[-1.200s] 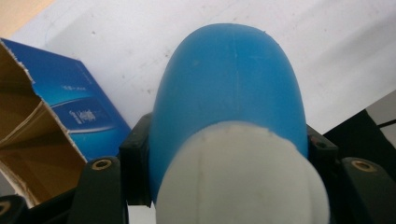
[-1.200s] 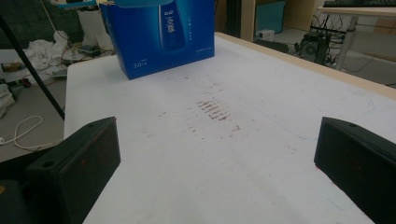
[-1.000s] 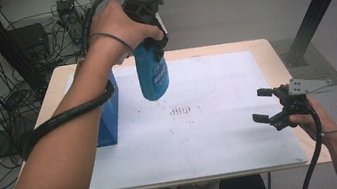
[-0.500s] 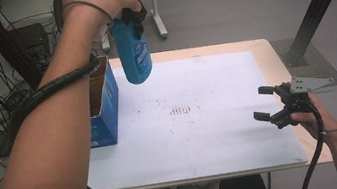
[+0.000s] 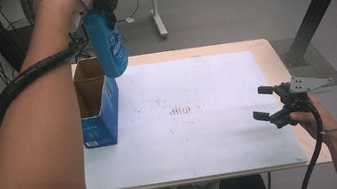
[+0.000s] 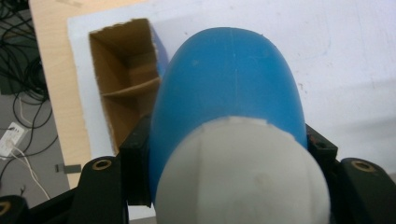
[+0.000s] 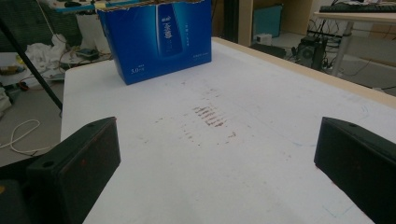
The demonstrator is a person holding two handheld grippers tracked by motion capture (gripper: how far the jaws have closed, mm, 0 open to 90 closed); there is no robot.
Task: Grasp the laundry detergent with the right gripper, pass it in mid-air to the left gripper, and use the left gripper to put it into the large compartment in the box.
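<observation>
bottle: blue, white cap end up, hanging upright in the upper left of the high view, its base just above the box's far right corner.
left gripper: jaws clamped on the bottle near the cap; in its own view a black jaw stands on each side of the blue body at the bottom of the frame.
box: blue carton, top open, at the left of the white mat; a cardboard divider splits the inside into compartments.
step in hand, as I judge it: carrying the bottle over the box to lower it into a compartment.
how to do it well: shift the base left in the high view until it sits over one compartment, clear of the divider and the torn rim; keep the bottle plumb; lower straight down; hold the grip until the base rests.
hedge: which compartment lies nearest under the base is hard to tell, since the bottle hides much of the opening.
right gripper: jaws apart, holding nothing, low over the mat at the right of the high view; well apart from the box.
</observation>
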